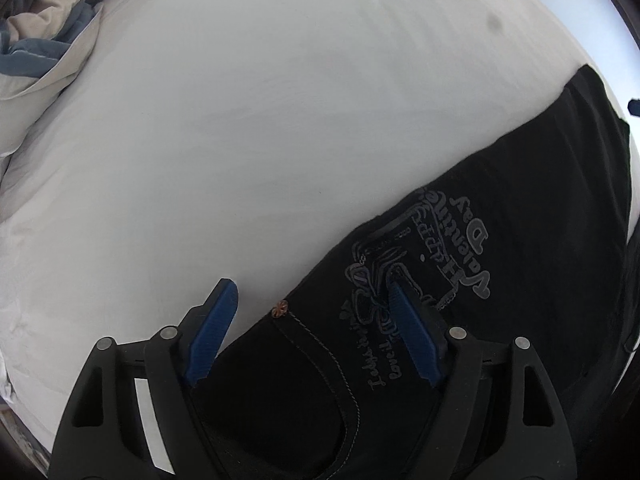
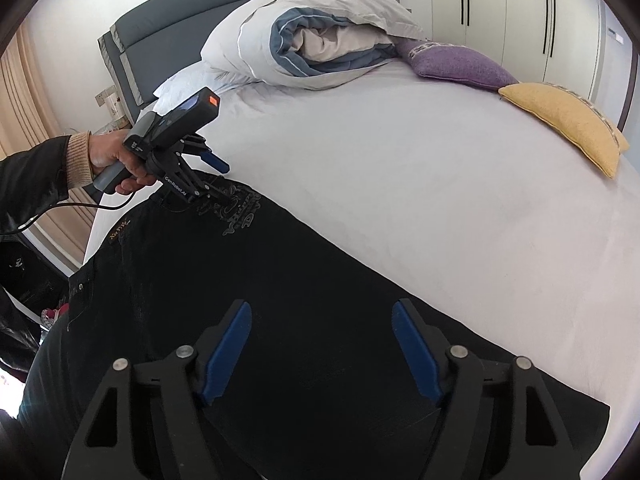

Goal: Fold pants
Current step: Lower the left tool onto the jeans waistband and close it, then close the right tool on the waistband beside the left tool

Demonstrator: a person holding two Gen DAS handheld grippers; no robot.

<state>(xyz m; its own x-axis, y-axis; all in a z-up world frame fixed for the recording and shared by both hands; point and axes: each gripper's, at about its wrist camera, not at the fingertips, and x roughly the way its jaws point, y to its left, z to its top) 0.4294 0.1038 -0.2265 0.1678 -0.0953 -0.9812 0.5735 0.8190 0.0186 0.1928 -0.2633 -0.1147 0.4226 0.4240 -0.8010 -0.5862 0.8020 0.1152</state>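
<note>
Black pants (image 2: 280, 300) spread flat on the bed (image 2: 440, 200) beneath both tongs, left (image 1: 312, 312) and right (image 2: 322, 320), spread wide, pinching nothing; apparently no fold made yet.

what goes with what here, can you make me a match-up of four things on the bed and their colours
Things:
1. pants
2. cushion by the duvet
3. cushion nearer the bed's edge
4. sheet

Colours:
A. yellow
B. white
C. black
D. purple

Pairs: 1-C, 2-D, 3-A, 4-B
</note>
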